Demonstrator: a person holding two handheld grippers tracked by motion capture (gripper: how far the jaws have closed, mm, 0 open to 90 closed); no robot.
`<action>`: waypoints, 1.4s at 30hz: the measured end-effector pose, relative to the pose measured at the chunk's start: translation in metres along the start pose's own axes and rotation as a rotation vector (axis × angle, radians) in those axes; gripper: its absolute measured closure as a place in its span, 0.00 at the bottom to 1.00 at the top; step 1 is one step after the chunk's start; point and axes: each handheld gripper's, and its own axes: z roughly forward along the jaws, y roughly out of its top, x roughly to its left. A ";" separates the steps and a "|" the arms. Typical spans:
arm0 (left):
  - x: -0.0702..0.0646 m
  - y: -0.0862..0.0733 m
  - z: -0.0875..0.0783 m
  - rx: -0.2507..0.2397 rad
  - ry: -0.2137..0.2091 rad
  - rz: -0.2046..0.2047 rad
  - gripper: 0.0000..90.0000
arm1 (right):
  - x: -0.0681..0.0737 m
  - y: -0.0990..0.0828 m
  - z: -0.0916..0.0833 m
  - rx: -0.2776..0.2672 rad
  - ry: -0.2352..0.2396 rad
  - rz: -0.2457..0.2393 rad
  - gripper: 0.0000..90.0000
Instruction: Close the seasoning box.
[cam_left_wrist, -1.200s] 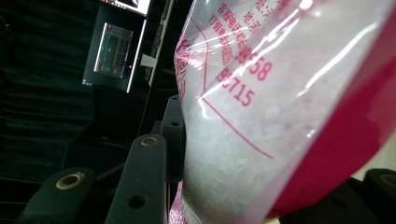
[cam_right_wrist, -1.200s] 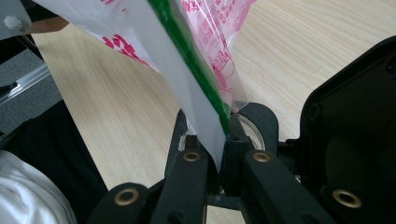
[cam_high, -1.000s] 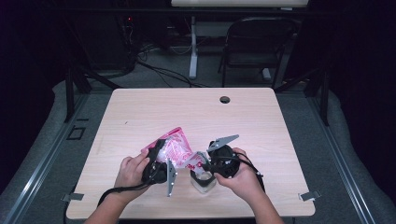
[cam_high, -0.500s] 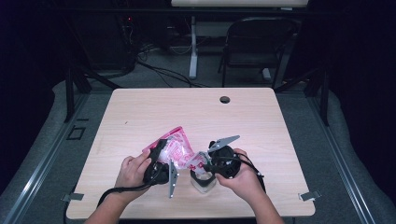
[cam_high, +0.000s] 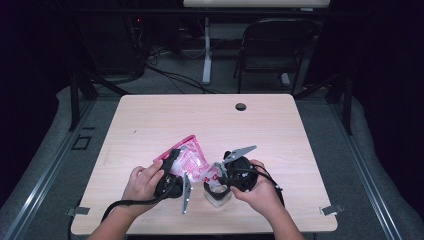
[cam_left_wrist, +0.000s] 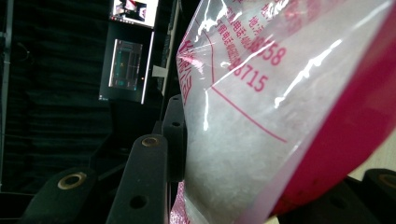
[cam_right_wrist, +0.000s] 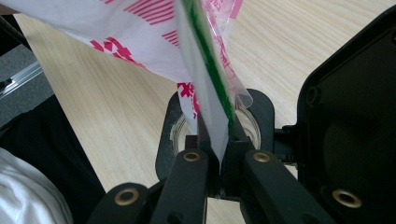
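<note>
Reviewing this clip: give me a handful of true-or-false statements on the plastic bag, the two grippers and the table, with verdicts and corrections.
1. The right gripper is shut on an edge of the bag. True.
2. The bag lies flat on the table, untouched. False: both grippers hold it, lifted above the tabletop.
3. The bag holds a white grainy filling. True, as the left gripper view shows.
4. The left gripper hangs open, clear of the bag. False: its jaws are closed on the bag.
5. The bag's printing is blue. False: it is pink-red.
6. A small round container sits under the right gripper. True.
</note>
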 end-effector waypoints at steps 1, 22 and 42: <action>0.000 0.001 0.000 0.001 0.002 0.007 0.75 | 0.000 0.000 0.000 0.001 0.000 0.000 1.00; 0.004 0.008 -0.002 -0.004 0.005 0.066 0.76 | -0.001 -0.002 0.002 0.003 -0.013 -0.003 1.00; 0.006 0.011 -0.003 -0.003 -0.004 0.117 0.77 | -0.001 -0.003 0.001 0.010 -0.020 0.000 1.00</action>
